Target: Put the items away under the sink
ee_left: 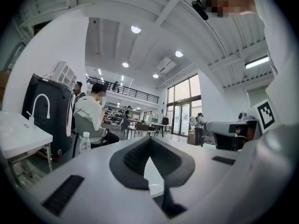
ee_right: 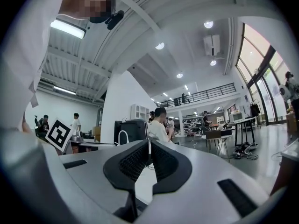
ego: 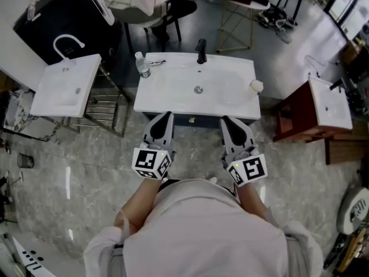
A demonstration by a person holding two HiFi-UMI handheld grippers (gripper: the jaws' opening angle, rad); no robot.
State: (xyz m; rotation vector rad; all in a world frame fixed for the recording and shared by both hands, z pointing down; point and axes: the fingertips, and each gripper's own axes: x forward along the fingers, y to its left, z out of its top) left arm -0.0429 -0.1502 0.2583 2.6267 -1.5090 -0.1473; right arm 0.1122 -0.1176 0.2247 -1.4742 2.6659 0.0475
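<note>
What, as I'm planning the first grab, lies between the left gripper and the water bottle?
Head view: only bare white sink rim lies between the left gripper and the water bottle.

No legible writing anywhere.
The cubes (ego: 151, 163) on the left gripper (ego: 165, 117) and right gripper (ego: 226, 121) bear only black-and-white square patterns.

White sink (ego: 173, 97), black faucet (ego: 201, 51), grey marbled floor (ego: 86, 172); the bottle (ego: 142, 66) looks clear, perhaps white-capped
</note>
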